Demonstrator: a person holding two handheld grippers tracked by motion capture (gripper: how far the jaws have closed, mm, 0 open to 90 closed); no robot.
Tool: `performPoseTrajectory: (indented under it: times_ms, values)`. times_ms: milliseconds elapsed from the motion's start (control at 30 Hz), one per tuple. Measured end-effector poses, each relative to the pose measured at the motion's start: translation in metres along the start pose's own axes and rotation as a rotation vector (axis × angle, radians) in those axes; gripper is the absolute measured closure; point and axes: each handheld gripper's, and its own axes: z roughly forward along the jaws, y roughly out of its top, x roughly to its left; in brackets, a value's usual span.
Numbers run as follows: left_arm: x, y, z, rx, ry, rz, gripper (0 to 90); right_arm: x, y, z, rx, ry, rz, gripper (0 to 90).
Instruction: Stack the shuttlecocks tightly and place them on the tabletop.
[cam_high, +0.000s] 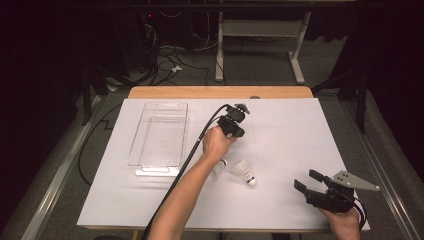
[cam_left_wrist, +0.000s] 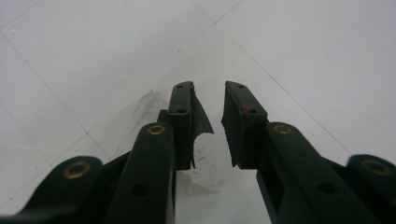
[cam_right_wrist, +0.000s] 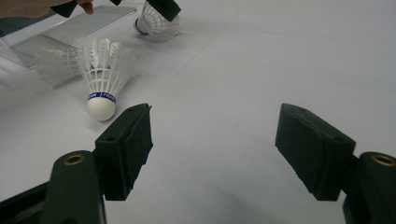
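A clear, shallow rectangular plastic tray (cam_high: 159, 134) with a ribbed floor lay on the left part of the white paper-covered table (cam_high: 290, 130). Right of it, the person's left forearm reached far across the table, the hand (cam_high: 216, 142) wrapped around the left black two-jaw gripper (cam_left_wrist: 208, 126), which pointed steeply down toward the near side. In the left gripper view its jaws stood slightly apart, and between them lay a white plastic-skirted shuttlecock (cam_left_wrist: 205, 163); whether the pads touched it could not be told. In the high view that shuttlecock (cam_high: 220, 165) lay just below the hand. Just right of it rested a second white feathered shuttlecock (cam_high: 245, 172) with a round cork tip and a blue band, lying on its side, tip toward the near right. At the near right corner, the right hand (cam_high: 345, 220) held the right black two-jaw gripper (cam_high: 306, 181) low over the table, jaws wide apart and empty, aimed left toward the feathered shuttlecock (cam_right_wrist: 103, 79), which lay near but clear of its left jaw.
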Motion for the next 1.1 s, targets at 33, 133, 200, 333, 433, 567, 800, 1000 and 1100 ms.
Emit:
performPoseTrajectory:
  times_ms: [33,133,200,333,433,567,800,1000,1100]
  values:
    - [0.0001,0.0,-0.0001,0.0,0.0,0.001,73.1,0.0,0.0,0.0,0.0,0.001,0.0,27.4]
    - [0.0003,-0.0002,-0.001,-0.006,-0.004,-0.002,72.5,0.0,0.0,0.0002,0.001,0.001,-0.001,27.4]
    - [-0.0003,-0.0002,-0.0025,-0.01,-0.009,0.0,72.1,0.0002,0.0,0.0,0.001,0.001,-0.002,27.4]
    - [-0.0017,-0.0007,-0.0031,-0.011,-0.021,0.001,70.5,0.0003,0.0,0.0,0.001,0.0,-0.002,27.4]
    - [-0.0015,-0.0008,-0.003,-0.009,-0.029,-0.003,70.1,0.0004,0.0001,0.0003,0.003,-0.001,-0.003,27.4]
    - [-0.0013,-0.0005,-0.0035,-0.015,-0.035,-0.007,69.4,0.0,0.0,0.0004,0.003,-0.002,-0.003,27.4]
    - [-0.0021,-0.0007,-0.005,-0.021,-0.039,-0.008,66.9,0.0004,0.0,0.0003,0.004,-0.001,-0.002,27.4]
    - [-0.0024,-0.0007,-0.0068,-0.023,-0.042,-0.007,66.3,0.0004,0.0,0.0003,0.005,-0.001,-0.003,27.4]
    - [-0.0029,-0.001,-0.0064,-0.017,-0.037,-0.002,66.0,0.0005,0.0,0.0004,0.005,0.0,-0.002,27.4]
